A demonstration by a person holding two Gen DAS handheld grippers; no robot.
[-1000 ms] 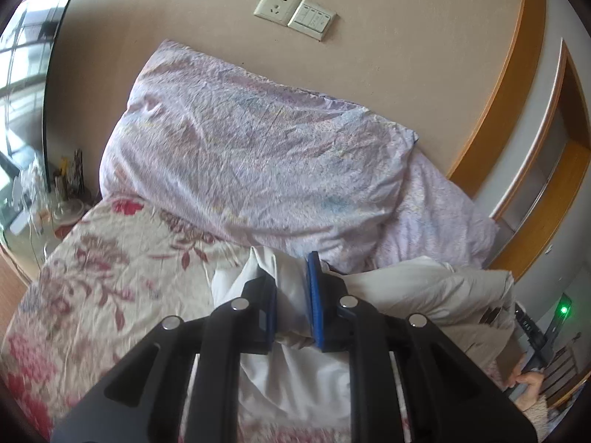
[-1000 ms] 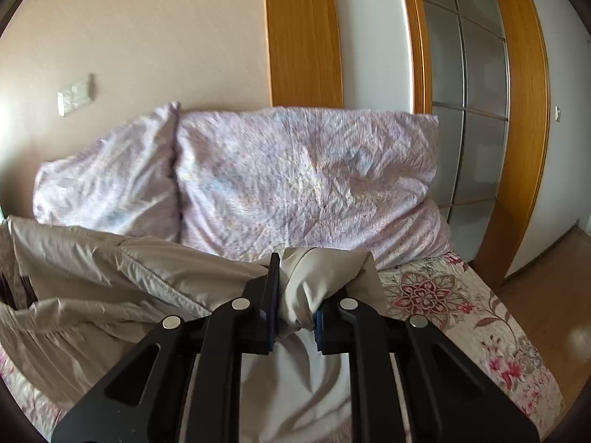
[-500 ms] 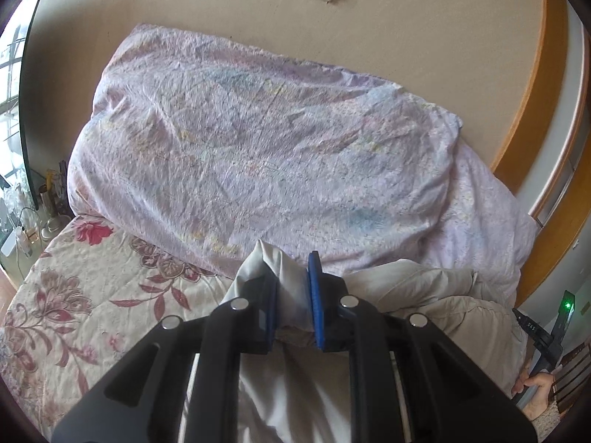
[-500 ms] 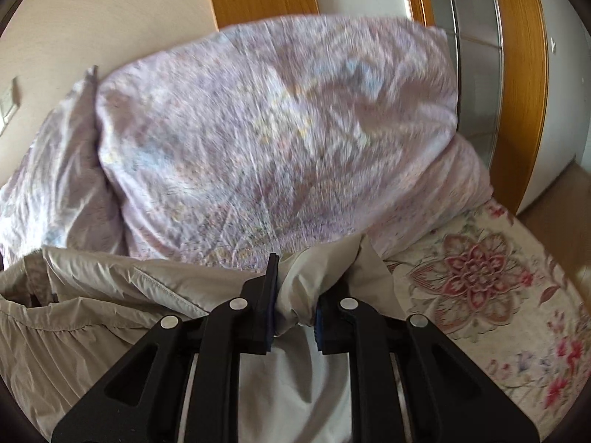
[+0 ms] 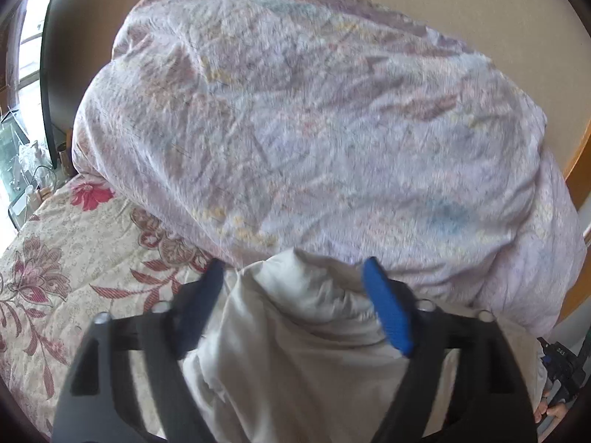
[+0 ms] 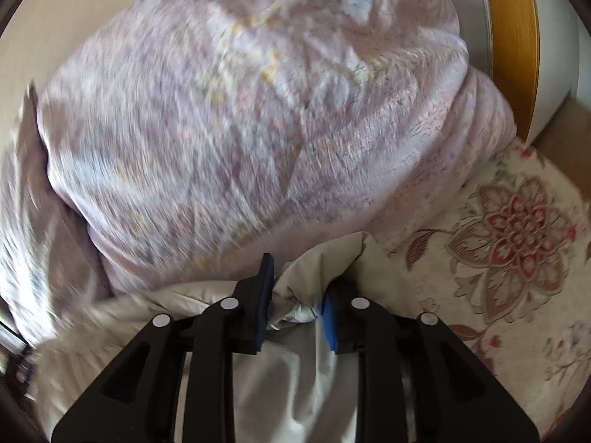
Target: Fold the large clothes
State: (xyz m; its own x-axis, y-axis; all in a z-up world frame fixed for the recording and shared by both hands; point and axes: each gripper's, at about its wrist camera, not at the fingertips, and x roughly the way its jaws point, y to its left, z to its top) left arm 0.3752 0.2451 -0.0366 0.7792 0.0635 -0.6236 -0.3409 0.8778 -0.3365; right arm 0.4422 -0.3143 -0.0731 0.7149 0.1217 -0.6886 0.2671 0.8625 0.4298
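Note:
A beige garment [image 5: 314, 350] lies on the flowered bedspread [image 5: 74, 258], its top edge against a lilac pillow [image 5: 314, 129]. My left gripper [image 5: 291, 269] has its jaws opening and wide apart; a fold of the garment sits loose between the blue pads [image 5: 388, 313], which do not press it. In the right wrist view, my right gripper [image 6: 299, 284] is opening too. A bunched corner of the garment [image 6: 295, 302] still fills the narrow gap and looks slack. This view is blurred.
A second lilac pillow [image 6: 240, 110] leans against the wall. Flowered bedspread [image 6: 517, 240] lies free to the right. A wooden door frame [image 6: 513, 18] stands at the far right. Bedside clutter [image 5: 22, 170] sits at the far left. A hand [image 5: 554, 411] shows at the bottom right.
Both grippers came down and forward towards the pillows, carrying the garment's edge. The left jaws then sprang wide and let the fold go; the right jaws parted slightly.

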